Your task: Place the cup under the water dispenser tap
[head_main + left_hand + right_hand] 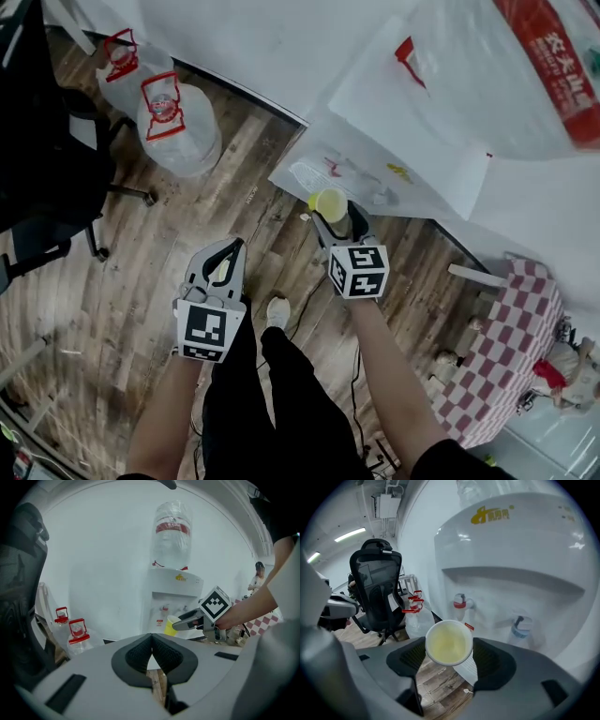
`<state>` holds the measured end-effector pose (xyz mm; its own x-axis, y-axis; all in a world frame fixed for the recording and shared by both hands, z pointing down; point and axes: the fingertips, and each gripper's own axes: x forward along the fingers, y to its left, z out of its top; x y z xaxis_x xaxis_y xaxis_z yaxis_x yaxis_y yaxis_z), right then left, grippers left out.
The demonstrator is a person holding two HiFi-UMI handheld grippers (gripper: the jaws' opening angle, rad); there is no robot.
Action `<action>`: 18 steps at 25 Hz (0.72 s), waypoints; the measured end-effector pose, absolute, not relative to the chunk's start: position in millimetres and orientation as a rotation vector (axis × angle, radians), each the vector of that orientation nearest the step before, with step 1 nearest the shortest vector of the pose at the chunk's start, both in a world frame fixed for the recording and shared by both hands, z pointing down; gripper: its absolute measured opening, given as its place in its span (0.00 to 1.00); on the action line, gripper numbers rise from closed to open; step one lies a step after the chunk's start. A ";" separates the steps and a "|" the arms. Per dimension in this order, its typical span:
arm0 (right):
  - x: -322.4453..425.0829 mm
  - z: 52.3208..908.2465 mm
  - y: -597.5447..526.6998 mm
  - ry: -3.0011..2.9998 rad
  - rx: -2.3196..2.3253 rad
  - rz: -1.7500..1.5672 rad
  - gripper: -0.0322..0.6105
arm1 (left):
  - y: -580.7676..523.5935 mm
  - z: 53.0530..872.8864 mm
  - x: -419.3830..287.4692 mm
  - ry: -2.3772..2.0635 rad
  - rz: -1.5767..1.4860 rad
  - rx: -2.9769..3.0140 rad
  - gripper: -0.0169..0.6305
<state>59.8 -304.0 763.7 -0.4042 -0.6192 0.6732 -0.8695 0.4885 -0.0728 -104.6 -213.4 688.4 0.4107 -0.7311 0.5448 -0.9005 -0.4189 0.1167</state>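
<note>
My right gripper (339, 221) is shut on a yellow paper cup (330, 203), held upright and empty. In the right gripper view the cup (448, 642) sits between the jaws (450, 652), just below the red tap (460, 603) of the white water dispenser (511, 550). A blue tap (519, 626) is to its right. The left gripper view shows the cup (170, 626) close in front of the dispenser (174, 597), with the right gripper (180, 624) behind it. My left gripper (232, 247) hangs lower left, shut on nothing, its pads (140, 654) touching.
Two large water jugs with red caps (178, 122) (127, 67) stand on the wooden floor left of the dispenser. A black office chair (47, 141) is further left. A red-checked cloth table (511, 352) stands to the right. A water bottle (172, 531) tops the dispenser.
</note>
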 end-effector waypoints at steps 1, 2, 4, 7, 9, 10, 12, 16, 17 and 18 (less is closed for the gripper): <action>57.8 771.0 -309.4 -2.154 1.221 0.558 0.56 | -220.0 694.3 -107.0 -1.401 0.583 2.280 0.05; 55.4 778.4 -314.8 -2.152 1.220 0.551 0.56 | -226.4 700.0 -109.6 -1.406 0.577 2.282 0.05; 52.2 792.9 -323.5 -2.147 1.215 0.535 0.56 | -237.0 710.4 -113.2 -1.414 0.568 2.285 0.05; 51.3 812.4 -332.7 -2.133 1.205 0.507 0.56 | -247.0 725.2 -115.5 -1.420 0.559 2.283 0.05; 50.9 823.3 -338.9 -2.127 1.204 0.497 0.56 | -251.9 735.2 -116.5 -1.418 0.560 2.282 0.05; 51.5 828.1 -342.2 -2.123 1.209 0.494 0.56 | -253.9 739.7 -116.4 -1.416 0.560 2.282 0.05; 53.5 835.7 -349.4 -2.114 1.225 0.488 0.56 | -258.0 748.1 -115.4 -1.410 0.559 2.282 0.05; 55.2 849.2 -359.6 -2.101 1.231 0.473 0.56 | -265.7 762.7 -112.3 -1.402 0.561 2.284 0.05; 54.9 852.2 -361.2 -2.098 1.224 0.468 0.56 | -267.9 765.0 -111.2 -1.403 0.559 2.285 0.05; 54.2 854.6 -362.6 -2.096 1.217 0.462 0.56 | -270.4 766.5 -110.0 -1.404 0.555 2.287 0.05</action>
<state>54.2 -362.6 854.6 -0.3479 -0.6296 0.6947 -0.8633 0.5041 0.0244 -110.0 -270.4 766.5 0.4171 -0.7419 0.5249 -0.9003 -0.4163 0.1269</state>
